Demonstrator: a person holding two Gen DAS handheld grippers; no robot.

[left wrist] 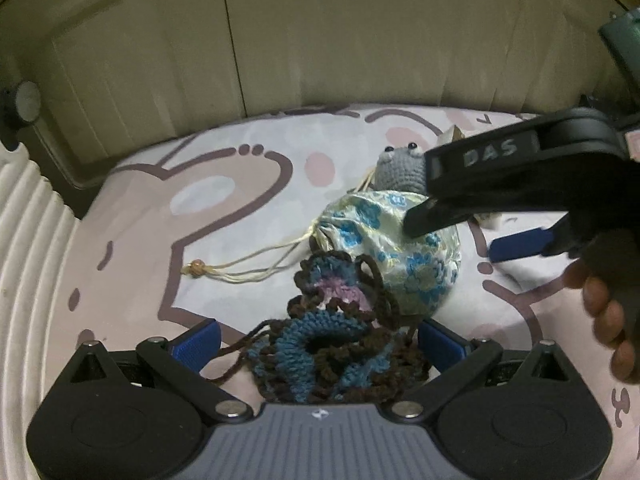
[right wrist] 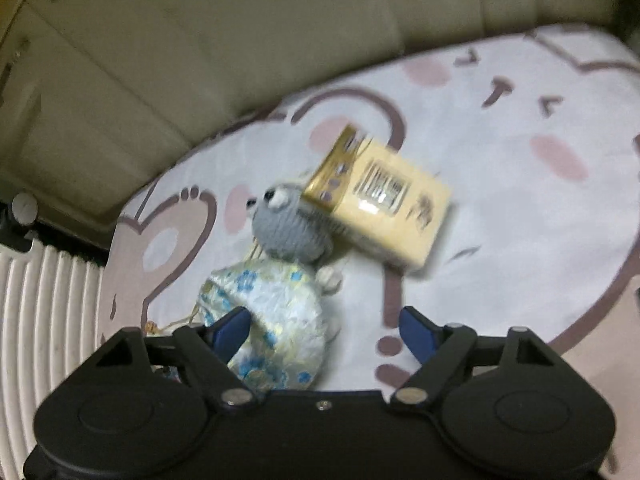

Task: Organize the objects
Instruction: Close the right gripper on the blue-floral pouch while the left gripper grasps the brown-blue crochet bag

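Observation:
A blue and brown crochet piece [left wrist: 328,344] lies between the pads of my left gripper [left wrist: 318,340], which is open around it. Just beyond it lies a floral drawstring pouch [left wrist: 404,256], also in the right wrist view [right wrist: 276,320]. A grey crochet toy [left wrist: 400,170] with bead eyes sits behind the pouch, and shows in the right wrist view [right wrist: 290,232]. A yellow box [right wrist: 384,204] leans against the toy. My right gripper [right wrist: 324,330] is open and empty above the pouch; it also shows in the left wrist view [left wrist: 452,236], with the person's fingers on it.
All lies on a bed sheet [left wrist: 168,240] printed with pink and brown cartoon shapes. A white ribbed surface [left wrist: 28,280] runs along the left edge. Beige cabinet doors [left wrist: 320,40] stand behind the bed.

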